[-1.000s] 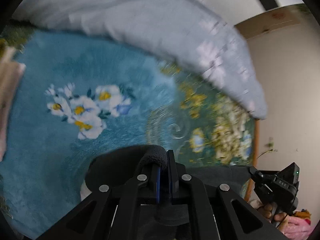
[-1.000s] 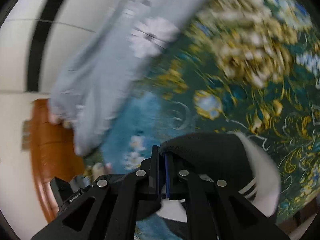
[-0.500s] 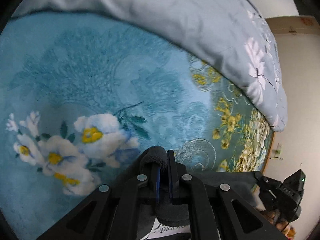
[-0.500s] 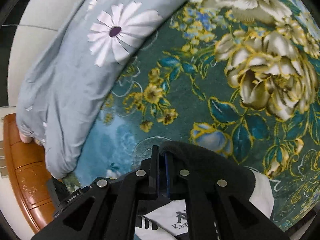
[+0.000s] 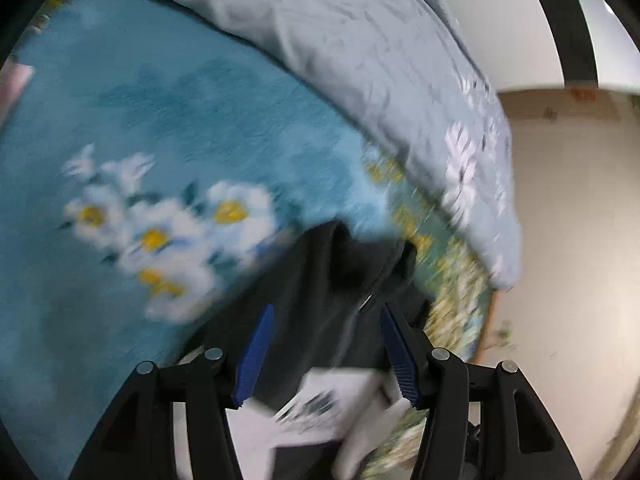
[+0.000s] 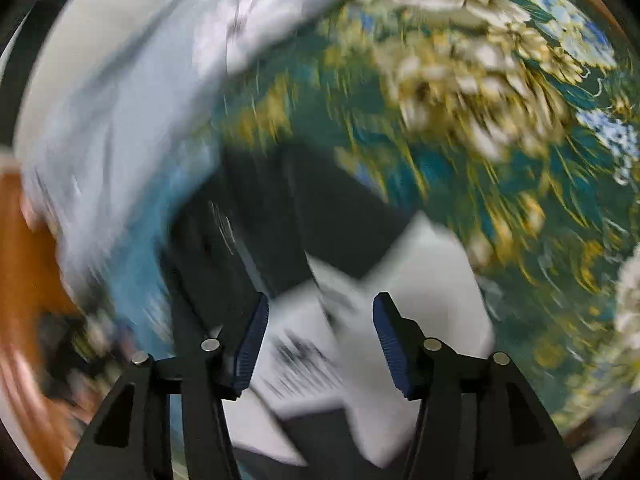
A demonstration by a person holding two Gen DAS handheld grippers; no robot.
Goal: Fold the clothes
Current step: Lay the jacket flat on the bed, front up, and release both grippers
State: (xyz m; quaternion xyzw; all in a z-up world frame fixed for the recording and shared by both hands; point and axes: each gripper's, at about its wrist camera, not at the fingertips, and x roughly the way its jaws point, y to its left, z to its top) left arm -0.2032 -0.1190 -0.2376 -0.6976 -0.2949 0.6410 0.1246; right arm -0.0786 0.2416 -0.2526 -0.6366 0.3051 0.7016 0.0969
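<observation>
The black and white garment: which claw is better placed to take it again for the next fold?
Probably the right claw. It is open with the black and white garment directly between its fingers and filling the near view. The left claw is open too, mostly over the dark part. Both views are blurred.

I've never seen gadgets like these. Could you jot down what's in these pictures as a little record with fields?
Setting: a bed with a floral blanket and a grey quilt
Garment: black and white garment lying on the blanket
Left gripper: open, blue fingers apart over the garment
Right gripper: open, holding nothing
Picture quality: both views blurred
Fold state: cannot tell, too blurred
</observation>
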